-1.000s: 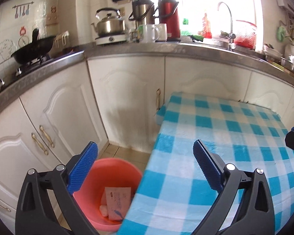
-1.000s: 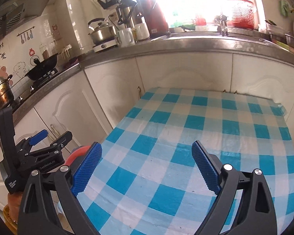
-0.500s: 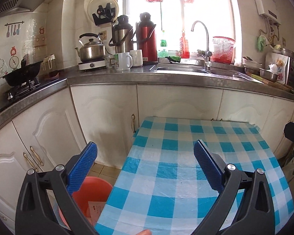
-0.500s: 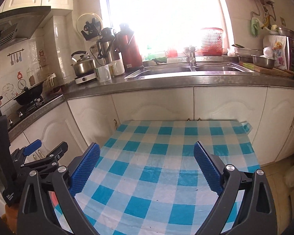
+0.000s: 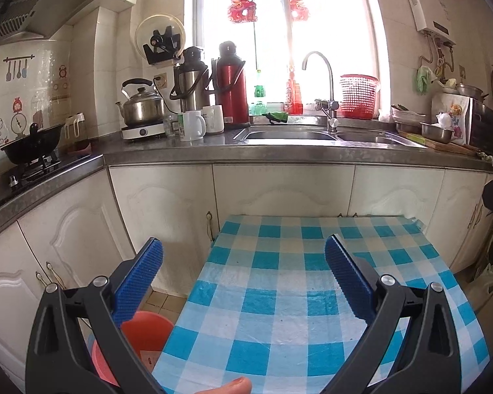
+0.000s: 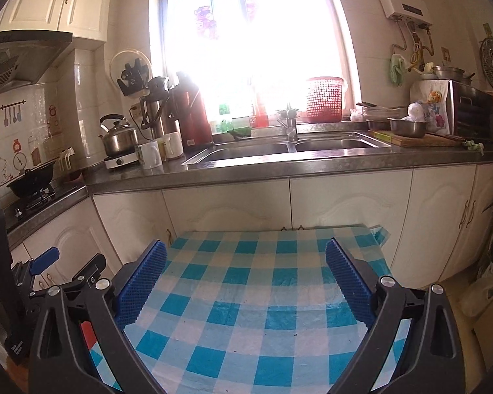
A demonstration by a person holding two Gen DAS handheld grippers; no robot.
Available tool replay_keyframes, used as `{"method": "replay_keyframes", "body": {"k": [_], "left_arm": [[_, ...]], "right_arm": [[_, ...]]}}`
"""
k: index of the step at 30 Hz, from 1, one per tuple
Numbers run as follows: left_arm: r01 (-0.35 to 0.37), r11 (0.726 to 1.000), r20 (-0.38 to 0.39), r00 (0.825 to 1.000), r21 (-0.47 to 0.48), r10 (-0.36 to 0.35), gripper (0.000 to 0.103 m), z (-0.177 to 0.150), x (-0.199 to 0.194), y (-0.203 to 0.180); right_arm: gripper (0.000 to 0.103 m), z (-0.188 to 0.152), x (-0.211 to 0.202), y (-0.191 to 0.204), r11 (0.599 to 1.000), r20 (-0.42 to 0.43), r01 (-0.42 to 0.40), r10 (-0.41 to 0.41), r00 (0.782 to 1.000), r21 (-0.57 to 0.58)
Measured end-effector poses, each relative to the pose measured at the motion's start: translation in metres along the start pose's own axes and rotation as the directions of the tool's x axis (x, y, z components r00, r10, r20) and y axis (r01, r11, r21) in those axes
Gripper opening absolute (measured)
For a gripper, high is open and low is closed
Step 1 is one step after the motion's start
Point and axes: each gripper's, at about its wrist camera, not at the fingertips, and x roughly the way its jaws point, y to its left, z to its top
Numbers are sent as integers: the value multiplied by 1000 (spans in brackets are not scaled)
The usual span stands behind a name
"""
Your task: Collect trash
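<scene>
Left wrist view: the left gripper (image 5: 243, 259) has its fingers spread, empty. The red bin (image 5: 141, 338) at seven o'clock holds paper trash (image 5: 148, 359); the checked desk (image 5: 295, 295) looks clear.

Right wrist view: the right gripper (image 6: 245, 261) has just been opening, nothing between its fingers. Collection seems finished.

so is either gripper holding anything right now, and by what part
Nothing is held. The left gripper and right gripper both stand open, with only the checked tablecloth showing between their fingers.
</scene>
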Motion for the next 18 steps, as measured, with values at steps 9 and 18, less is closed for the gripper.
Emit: {"method": "replay_keyframes", "body": {"k": [9, 18], "left_arm": [[31, 1000, 23, 999, 8, -31, 99, 3, -7, -12], [48, 999, 58, 997, -3, -47, 99, 7, -18, -17]], "right_arm": [[96, 5, -18, -8, 998, 58, 63, -63, 996, 3], [96, 4, -26, -10, 994, 86, 113, -112, 990, -7]]}}
